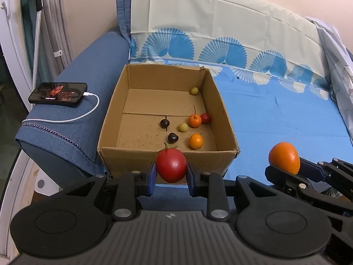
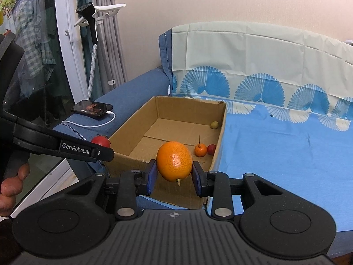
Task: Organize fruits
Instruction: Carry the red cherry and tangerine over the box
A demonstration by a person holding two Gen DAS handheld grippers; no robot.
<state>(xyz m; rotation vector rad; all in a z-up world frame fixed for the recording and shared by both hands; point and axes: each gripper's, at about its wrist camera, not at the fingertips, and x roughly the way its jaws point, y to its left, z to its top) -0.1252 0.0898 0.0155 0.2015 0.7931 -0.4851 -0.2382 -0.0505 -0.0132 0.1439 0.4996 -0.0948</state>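
Note:
My left gripper (image 1: 171, 174) is shut on a red fruit (image 1: 171, 165) with a short stem, just in front of the near wall of an open cardboard box (image 1: 114, 119). My right gripper (image 2: 174, 174) is shut on an orange kumquat (image 2: 174, 164), stem end down, at the box's near right corner. The same kumquat (image 1: 284, 157) shows at the right of the left wrist view. Inside the box lie several small fruits: two dark cherries (image 1: 164, 123), two yellow-green ones (image 1: 183, 127), two orange ones (image 1: 196, 141) and a small red one (image 1: 206, 118).
The box sits on a sofa seat covered by a blue sheet (image 1: 275, 119) with fan patterns. A phone (image 1: 58, 94) with a white charging cable (image 1: 83, 114) lies on the blue armrest left of the box. A hand (image 2: 11, 183) holds the left gripper's handle.

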